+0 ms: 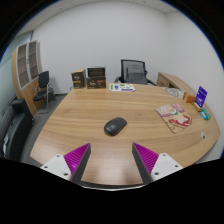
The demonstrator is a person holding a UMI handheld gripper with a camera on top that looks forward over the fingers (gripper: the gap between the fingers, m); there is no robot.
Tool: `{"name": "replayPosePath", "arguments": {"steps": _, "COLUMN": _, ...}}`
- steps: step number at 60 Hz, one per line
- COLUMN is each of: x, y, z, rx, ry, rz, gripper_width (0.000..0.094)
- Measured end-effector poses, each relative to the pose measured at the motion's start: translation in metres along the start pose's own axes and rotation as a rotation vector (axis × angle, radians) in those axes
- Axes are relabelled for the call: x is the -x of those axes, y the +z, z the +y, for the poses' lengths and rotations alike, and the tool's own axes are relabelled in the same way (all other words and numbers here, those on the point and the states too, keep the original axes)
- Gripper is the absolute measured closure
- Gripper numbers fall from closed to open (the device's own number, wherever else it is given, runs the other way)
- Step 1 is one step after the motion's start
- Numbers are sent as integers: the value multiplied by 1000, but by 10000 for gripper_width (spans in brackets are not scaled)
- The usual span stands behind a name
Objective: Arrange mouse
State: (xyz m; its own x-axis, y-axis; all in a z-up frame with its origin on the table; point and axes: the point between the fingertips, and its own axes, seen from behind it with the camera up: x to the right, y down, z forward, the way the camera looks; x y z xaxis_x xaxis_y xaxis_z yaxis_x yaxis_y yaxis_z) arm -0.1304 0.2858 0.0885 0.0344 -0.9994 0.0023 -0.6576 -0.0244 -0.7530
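A dark grey computer mouse lies on the round wooden table, near its middle. My gripper hovers above the table's near edge, well short of the mouse, which sits just beyond and between the lines of the two fingers. Both fingers are spread wide, their magenta pads facing each other with only bare wood between them. Nothing is held.
An open magazine and a small teal object lie to the right of the mouse. Papers rest at the table's far side. Office chairs and a bookshelf stand beyond the table.
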Motion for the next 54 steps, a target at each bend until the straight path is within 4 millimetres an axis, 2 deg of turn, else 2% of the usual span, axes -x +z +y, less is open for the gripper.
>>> {"name": "replayPosePath", "arguments": {"steps": 11, "x": 7, "y": 44, "z": -7, "rx": -3, "ry": 15, "rz": 17, "gripper_width": 68}}
{"name": "replayPosePath", "arguments": {"steps": 20, "x": 2, "y": 84, "z": -10, "rx": 2, "ry": 26, "rz": 37, "gripper_width": 70}}
{"name": "replayPosePath", "arguments": {"steps": 31, "x": -4, "y": 124, "z": -12, "rx": 13, "ry": 23, "rz": 47, "gripper_width": 70}}
{"name": "replayPosePath", "arguments": {"steps": 43, "x": -8, "y": 154, "z": -19, "rx": 18, "ry": 15, "rz": 48, "gripper_width": 68}}
{"name": "replayPosePath", "arguments": {"steps": 54, "x": -4, "y": 174, "z": -26, "rx": 28, "ry": -2, "rz": 36, "gripper_width": 68}}
